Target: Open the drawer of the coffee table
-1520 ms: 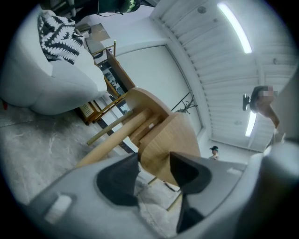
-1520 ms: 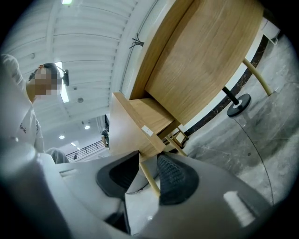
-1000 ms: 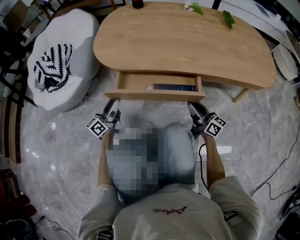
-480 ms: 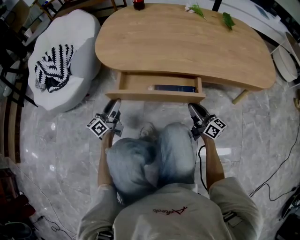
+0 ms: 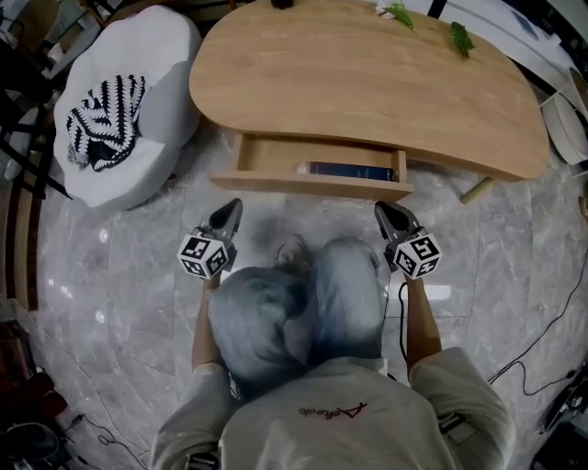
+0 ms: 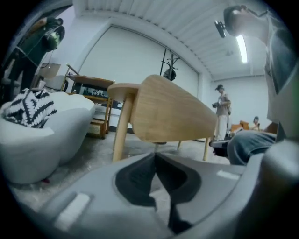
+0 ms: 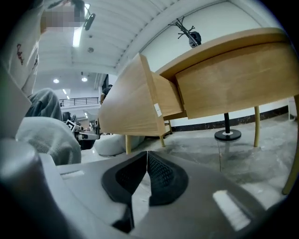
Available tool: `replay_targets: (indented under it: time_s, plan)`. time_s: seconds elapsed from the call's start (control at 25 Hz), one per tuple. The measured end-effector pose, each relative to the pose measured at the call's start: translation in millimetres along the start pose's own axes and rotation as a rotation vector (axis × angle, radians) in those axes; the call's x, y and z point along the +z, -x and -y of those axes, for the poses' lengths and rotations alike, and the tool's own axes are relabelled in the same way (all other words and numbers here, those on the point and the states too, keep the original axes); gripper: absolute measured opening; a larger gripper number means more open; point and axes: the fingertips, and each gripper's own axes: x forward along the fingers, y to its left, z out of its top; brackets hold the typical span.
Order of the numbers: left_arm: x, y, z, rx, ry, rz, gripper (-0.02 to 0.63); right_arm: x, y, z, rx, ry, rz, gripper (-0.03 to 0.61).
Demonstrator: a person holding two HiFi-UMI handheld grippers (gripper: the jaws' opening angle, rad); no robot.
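**Drawer standing open, both grippers free in front of it**

A grey marbled floor (image 5: 119,275) is seen across the whole head view. A large rounded wooden coffee table (image 5: 367,83) is placed at the top of that view. A white beanbag seat (image 5: 170,64) is set just beside the table's left end, and a black-and-white striped cloth (image 5: 106,124) is laid on it. The person's jeans-clad knees (image 5: 303,303) are seen at the centre, below the table.

The drawer (image 5: 312,184) is found under the table's near edge, pulled out toward the person, with its inside exposed. In the right gripper view the drawer (image 7: 163,100) is seen from the side, drawn out from under the top. The big wooden panel in the left gripper view is probably the drawer front, though the angle is poor.

The left gripper (image 5: 234,204) is held below the drawer's left corner, apart from it. Its jaws (image 6: 155,154) are pressed together and nothing is gripped between them. The right gripper (image 5: 379,207) is held below the drawer's right corner, also apart from it. Its jaws (image 7: 147,152) are closing, the tips are already met, and nothing is caught between them.

A dark flat book (image 5: 349,170) is laid inside the drawer, toward its right side. Two green leaves (image 5: 400,14) are placed on the far edge of the tabletop.
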Motion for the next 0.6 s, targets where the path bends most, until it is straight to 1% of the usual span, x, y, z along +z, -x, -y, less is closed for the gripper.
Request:
replay_targets:
  time_s: [0.04,0.12,0.4,0.6]
  plan:
    - [-2,-3,1,0.0,-0.025,-0.015,0.002,-1,-2,1,-0.011,0.02,-0.007,0.005]
    - [-5,-9,0,-0.004,-0.05,-0.035,0.002,-4,-4,3,-0.026,0.042,-0.024,0.005]
    - [-24,-35,-12,-0.037,-0.017,-0.076,0.002,-33,-17,18,-0.074,0.028,-0.121,0.005]
    - [-44,-62,-36,-0.044,0.0,-0.123,0.002,-60,-44,32,-0.104,-0.002,-0.192,0.005]
